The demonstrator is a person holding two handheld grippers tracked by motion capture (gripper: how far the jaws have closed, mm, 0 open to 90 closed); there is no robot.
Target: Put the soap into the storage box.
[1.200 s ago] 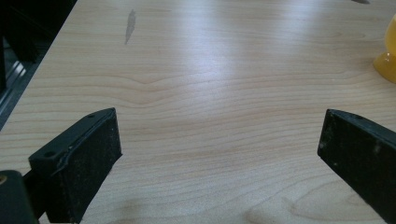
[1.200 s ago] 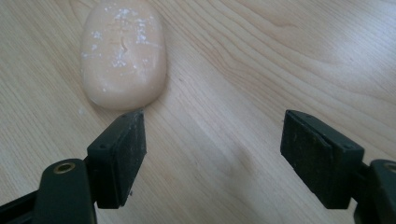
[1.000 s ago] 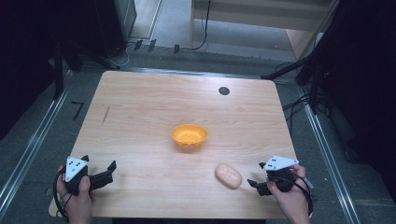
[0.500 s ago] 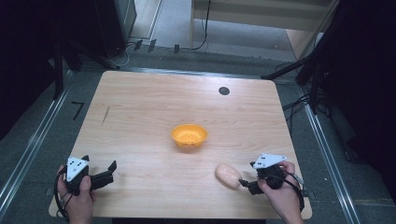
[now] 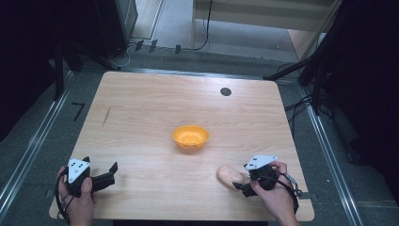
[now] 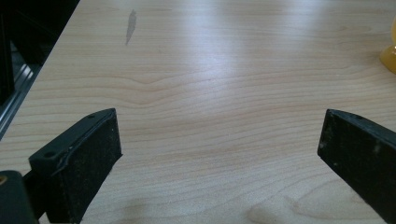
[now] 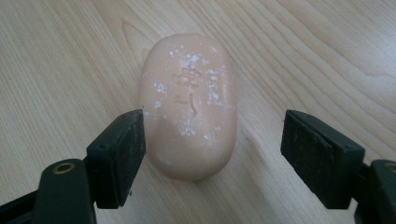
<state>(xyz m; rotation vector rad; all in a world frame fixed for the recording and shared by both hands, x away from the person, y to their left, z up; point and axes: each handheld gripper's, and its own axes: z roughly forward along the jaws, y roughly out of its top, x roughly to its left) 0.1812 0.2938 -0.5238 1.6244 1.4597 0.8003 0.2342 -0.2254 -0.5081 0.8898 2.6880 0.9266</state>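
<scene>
Peach-pink and oval, the soap (image 7: pixel 189 105) lies flat on the wooden table (image 5: pixel 141 113), flecked with white specks and stamped with a faint mark on top. It sits right between the jaws of the right gripper (image 7: pixel 212 156), its near end level with the pads. The jaws stand apart around it: one pad looks just at the soap's edge, though whether it touches is hard to tell, while the other pad is clear of it with bare wood between. Nothing is clamped. In the high view that right gripper (image 5: pixel 241 186) points leftward at the soap (image 5: pixel 229 175), the person's hand wrapped round its body near the table's front edge.

Beyond the soap, farther from the right gripper and toward the table's middle, sits the orange bowl (image 5: pixel 190 136), open side up.

Well off on the other side, the left gripper (image 5: pixel 112 170) rests in the person's other hand at the front corner, jaws spread wide over bare wood. From its own camera the left gripper (image 6: pixel 219 154) holds nothing, and a sliver of the bowl (image 6: pixel 388 56) shows at the far edge.
</scene>
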